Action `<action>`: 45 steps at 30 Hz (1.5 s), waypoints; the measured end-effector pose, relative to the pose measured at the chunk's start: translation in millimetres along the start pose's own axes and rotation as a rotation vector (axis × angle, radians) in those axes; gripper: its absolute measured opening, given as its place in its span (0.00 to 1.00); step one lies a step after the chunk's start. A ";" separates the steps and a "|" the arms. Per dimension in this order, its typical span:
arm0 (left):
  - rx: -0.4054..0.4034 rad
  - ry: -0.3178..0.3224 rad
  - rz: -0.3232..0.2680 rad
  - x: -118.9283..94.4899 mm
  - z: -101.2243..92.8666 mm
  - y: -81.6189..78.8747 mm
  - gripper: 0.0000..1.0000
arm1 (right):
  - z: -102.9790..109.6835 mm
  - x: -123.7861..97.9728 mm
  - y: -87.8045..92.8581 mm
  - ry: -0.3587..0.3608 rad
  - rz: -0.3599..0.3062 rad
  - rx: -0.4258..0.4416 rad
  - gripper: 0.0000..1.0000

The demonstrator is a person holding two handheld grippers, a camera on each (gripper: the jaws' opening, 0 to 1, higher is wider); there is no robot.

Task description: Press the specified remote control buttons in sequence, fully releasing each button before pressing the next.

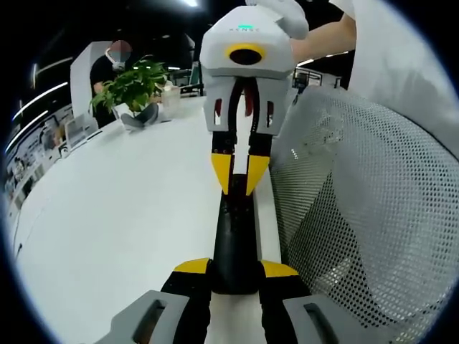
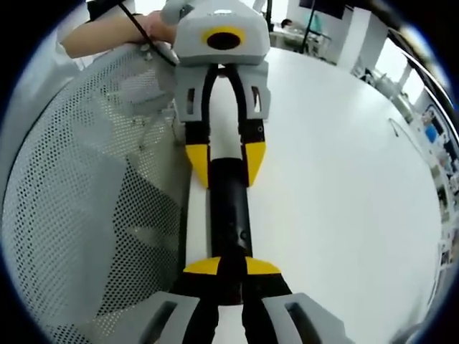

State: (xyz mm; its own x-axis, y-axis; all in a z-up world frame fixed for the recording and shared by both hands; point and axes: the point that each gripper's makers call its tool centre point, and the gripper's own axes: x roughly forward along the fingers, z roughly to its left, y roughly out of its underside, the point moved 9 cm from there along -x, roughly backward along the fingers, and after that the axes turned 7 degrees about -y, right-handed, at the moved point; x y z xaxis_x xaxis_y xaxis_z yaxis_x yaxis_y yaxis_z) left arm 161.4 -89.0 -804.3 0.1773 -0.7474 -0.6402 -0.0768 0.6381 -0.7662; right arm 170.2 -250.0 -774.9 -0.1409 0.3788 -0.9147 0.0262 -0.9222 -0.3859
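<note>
The white bench carries everything, and along its edge stands a grey mesh chair back, perforated all over and seen again in the right gripper view. One remote control lies lengthwise on the bench just beside that chair back: a long, narrow, glossy black bar with rounded ends, its buttons too dark to pick out in either view. Two tools hold it, one at each end, facing one another along its length. The left tool is clenched on the near end of the remote control in its own view, its yellow-tipped jaws pressed against both sides of the black body; in the right gripper view the same tool comes down from above with a white and grey housing and grips the far end. The right tool is likewise clenched on the remote control, yellow pads touching its flanks, and in the left gripper view it reaches down over the far end, pointed yellow tips straddling the black bar. A person's bare arm reaches to the left tool from over the chair back. Well beyond the remote control, at the far end of the bench, stands one leafy green plant, with a person in dark clothes behind it.
</note>
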 end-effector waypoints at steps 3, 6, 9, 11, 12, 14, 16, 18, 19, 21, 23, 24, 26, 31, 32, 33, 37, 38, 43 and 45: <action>0.001 0.000 0.001 0.0 -0.1 -0.1 0.25 | 0.6 0.5 -1.0 0.002 0.015 0.005 0.07; 0.002 0.001 0.002 -0.2 -0.4 -0.4 0.25 | 0.6 1.0 -3.0 -0.001 0.045 -0.011 0.07; 0.003 0.002 0.003 0.0 -0.7 -0.4 0.25 | 1.4 2.5 -6.7 0.001 0.079 -0.014 0.07; 0.004 0.002 0.004 0.2 -0.9 -0.3 0.25 | 0.8 2.2 -6.4 -0.003 0.086 -0.014 0.07; 0.005 0.002 0.005 0.2 -1.0 -0.3 0.25 | 0.7 2.3 -6.1 -0.004 0.087 -0.014 0.07; 0.006 0.002 0.005 0.3 -1.1 -0.4 0.25 | 1.4 2.5 -5.9 0.000 0.088 -0.006 0.07; 0.009 0.001 0.008 0.6 -1.2 -0.9 0.25 | 5.4 3.3 -6.8 0.020 0.100 -0.032 0.07; 0.015 0.000 0.011 0.5 -1.9 -1.7 0.25 | 6.6 4.1 -8.0 0.029 0.110 -0.040 0.07; 0.013 -0.001 0.010 0.3 -2.0 -1.6 0.25 | 5.7 3.8 -8.3 0.029 0.113 -0.035 0.07; 0.005 -0.003 0.006 0.2 -1.8 -1.1 0.25 | 2.9 3.1 -9.4 0.020 0.117 -0.005 0.07; -0.003 -0.009 0.001 -0.1 -1.8 -0.5 0.25 | 0.8 2.7 -10.3 0.012 0.122 0.002 0.07; -0.006 -0.012 -0.002 -0.3 -2.1 -0.3 0.25 | 0.7 2.6 -10.5 0.009 0.124 0.012 0.07; -0.010 -0.016 -0.005 -0.5 -2.2 0.0 0.25 | 1.1 2.8 -10.7 0.007 0.132 0.007 0.07; -0.011 -0.022 -0.004 -0.1 -2.0 -0.3 0.25 | 2.4 2.7 -10.2 0.023 0.129 0.027 0.07; -0.011 -0.023 -0.002 0.0 -2.0 -0.4 0.25 | 2.8 2.7 -10.1 0.026 0.128 0.029 0.07; -0.008 -0.024 -0.001 0.1 -2.4 -1.1 0.25 | 4.5 2.8 -9.7 0.034 0.126 0.027 0.07; -0.012 -0.030 0.005 0.2 -3.0 -1.7 0.25 | 8.7 3.1 -8.2 0.068 0.119 0.003 0.07; -0.014 -0.033 0.007 0.2 -3.2 -1.9 0.25 | 8.7 3.0 -7.8 0.071 0.114 0.004 0.07; -0.023 -0.042 0.004 -0.3 -3.2 -1.5 0.25 | 7.3 1.1 -4.5 0.081 0.065 0.042 0.07; -0.024 -0.043 0.002 -0.5 -3.2 -1.2 0.25 | 6.9 1.0 -3.4 0.079 0.052 0.043 0.07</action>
State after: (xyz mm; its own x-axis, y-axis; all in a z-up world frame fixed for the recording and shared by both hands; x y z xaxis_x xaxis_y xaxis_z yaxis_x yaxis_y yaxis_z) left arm 158.3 -90.0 -803.2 0.2187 -0.7371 -0.6393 -0.1011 0.6346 -0.7662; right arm 163.1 -247.0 -773.7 -0.0616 0.3342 -0.9405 -0.0119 -0.9424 -0.3342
